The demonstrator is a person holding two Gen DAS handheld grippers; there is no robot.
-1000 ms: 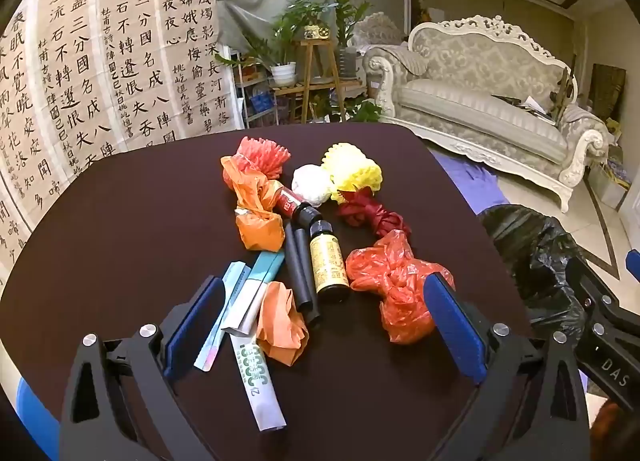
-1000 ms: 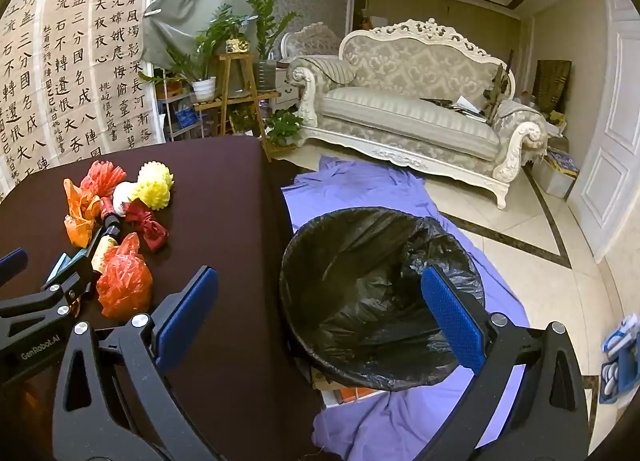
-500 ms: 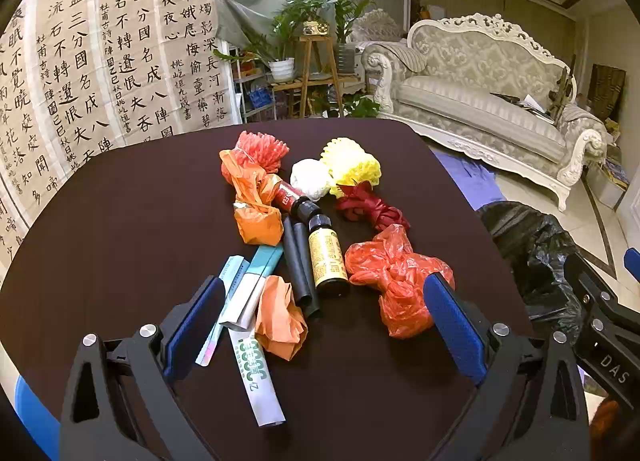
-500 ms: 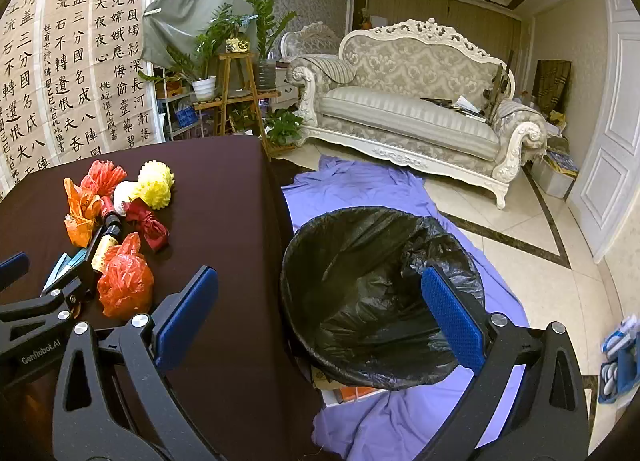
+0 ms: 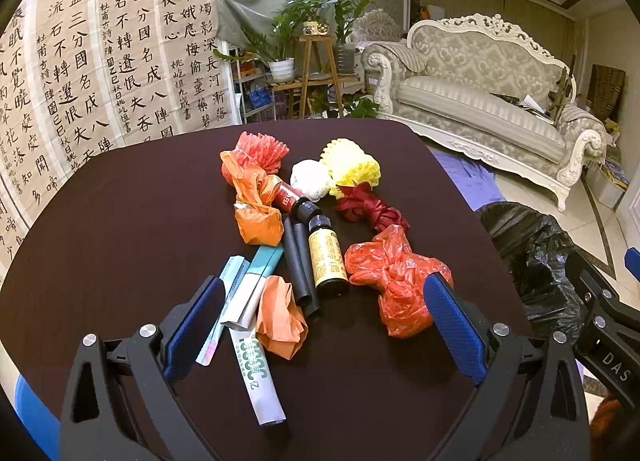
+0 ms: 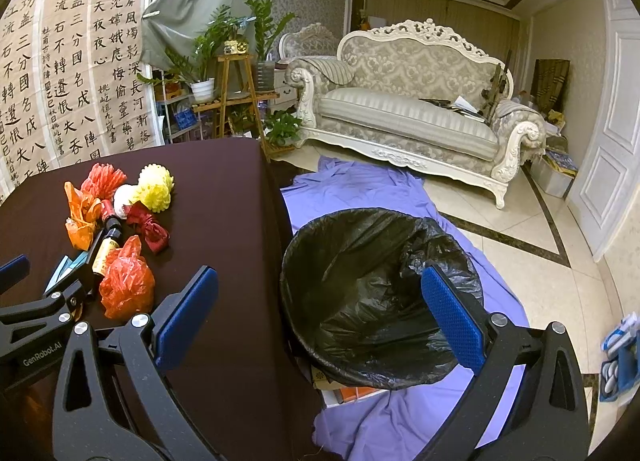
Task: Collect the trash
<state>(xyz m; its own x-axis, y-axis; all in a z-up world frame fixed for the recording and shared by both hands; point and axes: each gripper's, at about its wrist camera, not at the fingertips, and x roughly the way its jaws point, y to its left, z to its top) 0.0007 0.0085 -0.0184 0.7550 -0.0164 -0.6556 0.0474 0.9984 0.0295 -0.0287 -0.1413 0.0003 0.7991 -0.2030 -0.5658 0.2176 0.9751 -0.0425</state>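
A heap of trash lies on the dark round table [image 5: 120,221]: a red plastic bag [image 5: 396,281], an orange paper wad [image 5: 280,317], a brown bottle [image 5: 326,257], black tubes [image 5: 298,261], paper wrappers [image 5: 256,373], an orange bag [image 5: 256,205], a dark red bag [image 5: 368,209], and red, white and yellow foam nets [image 5: 352,167]. My left gripper [image 5: 320,325] is open and empty, held above the near end of the heap. My right gripper [image 6: 320,317] is open and empty, over the bin with the black liner [image 6: 360,281] beside the table.
The bin also shows at the right in the left wrist view [image 5: 532,253]. A purple cloth [image 6: 360,189] covers the floor under the bin. A white sofa [image 6: 412,109] and a plant stand [image 6: 236,93] stand behind. Calligraphy sheets [image 5: 100,61] hang at the left.
The left gripper has drawn back slightly from the heap, so the trash sits a little lower and farther in its view. The right gripper has barely moved. Both stay open.
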